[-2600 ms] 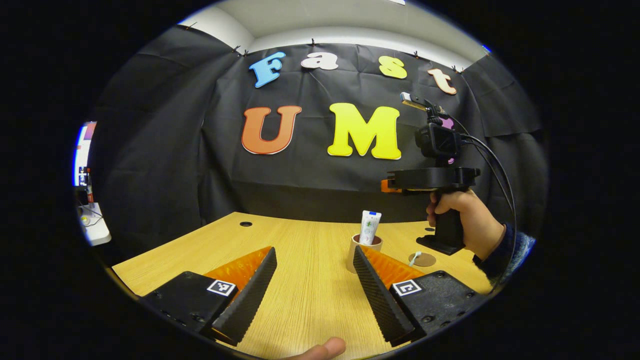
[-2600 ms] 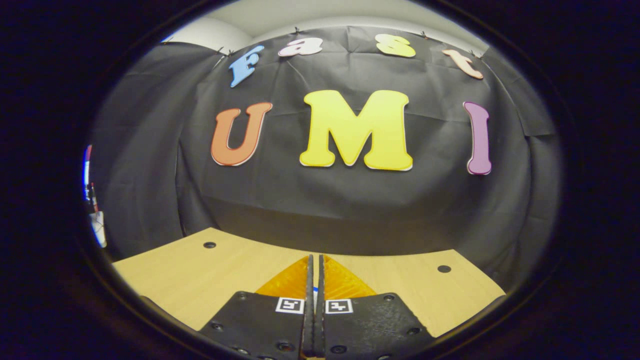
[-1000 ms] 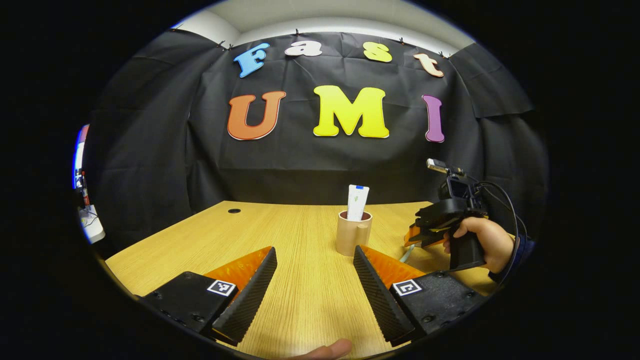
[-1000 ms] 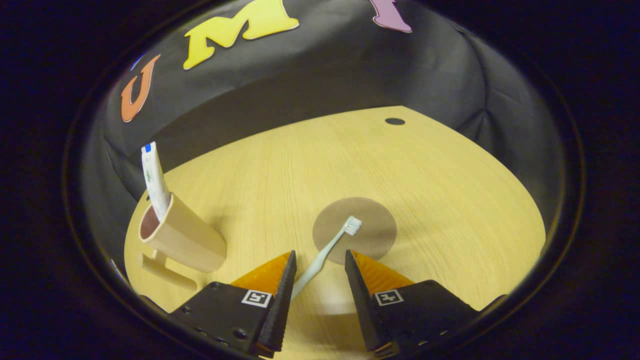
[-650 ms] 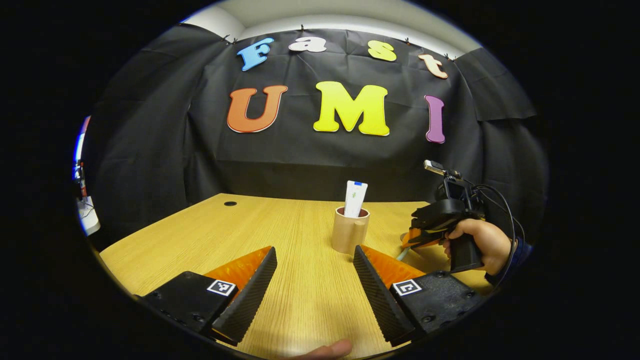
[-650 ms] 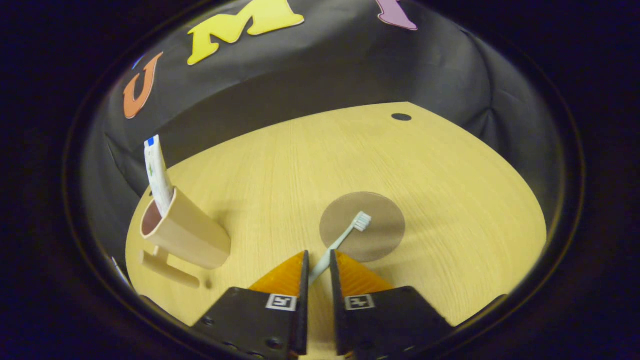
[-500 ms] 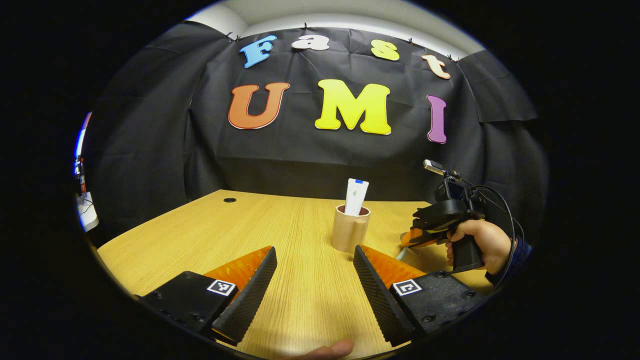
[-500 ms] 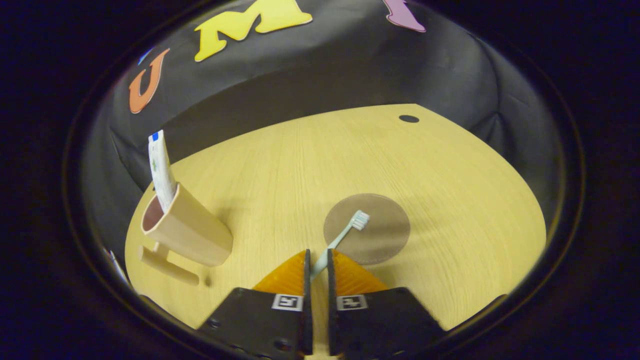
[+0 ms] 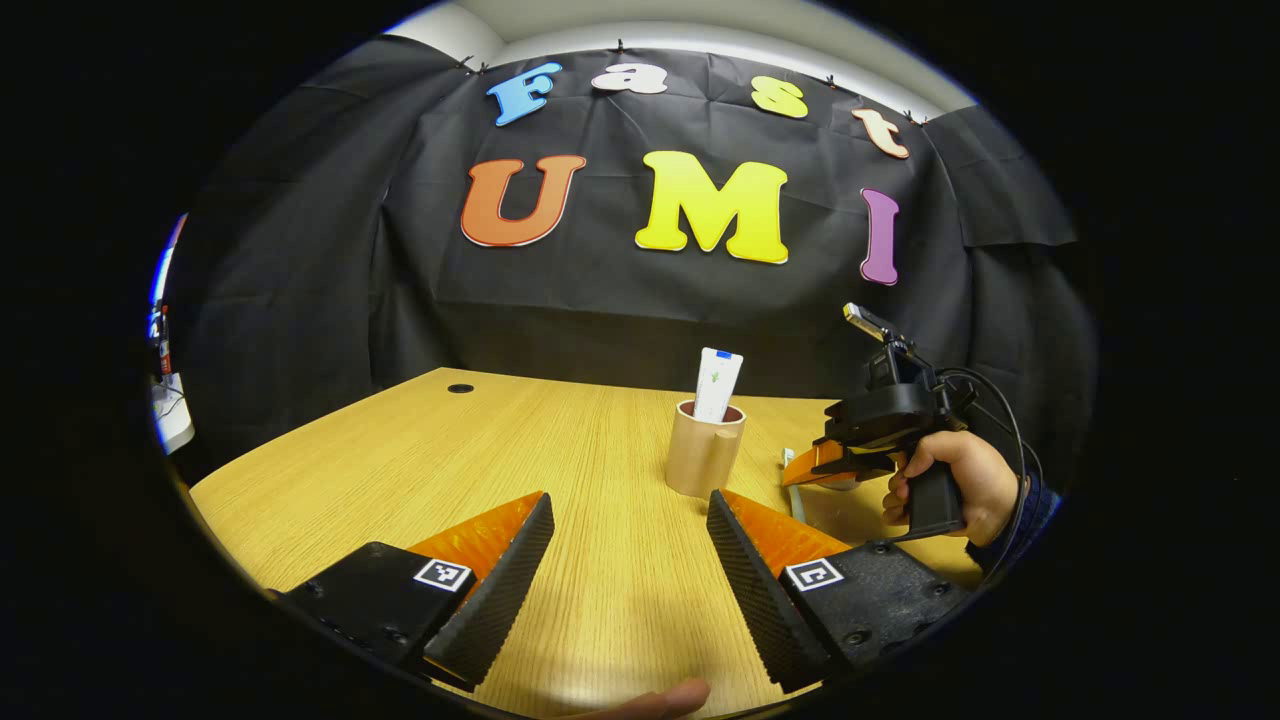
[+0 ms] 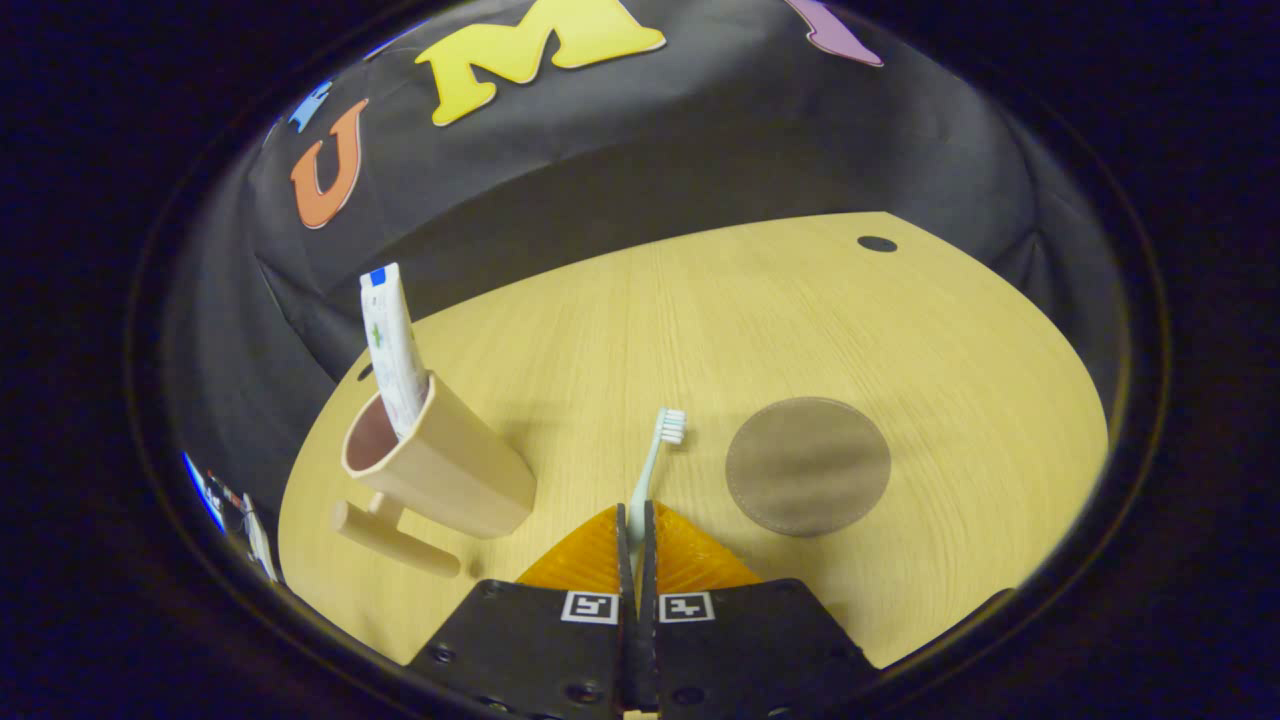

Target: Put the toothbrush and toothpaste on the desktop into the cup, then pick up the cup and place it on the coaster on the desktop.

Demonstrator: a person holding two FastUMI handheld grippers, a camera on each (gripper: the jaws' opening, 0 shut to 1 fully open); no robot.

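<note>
Between cup (image 10: 440, 465) and coaster (image 10: 808, 465), right claw (image 10: 637, 520) apparently grips toothbrush (image 10: 655, 455).

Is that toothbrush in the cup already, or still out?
Out. The toothbrush is clamped by its handle in the right tool, bristles forward, beside the cup, which holds the toothpaste.

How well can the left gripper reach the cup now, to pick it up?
Probably yes. The left gripper is open and the cup stands upright just ahead, slightly right of its gap, with bare desk between. The right gripper, shut on the toothbrush, is close beside the cup and could crowd it.
</note>
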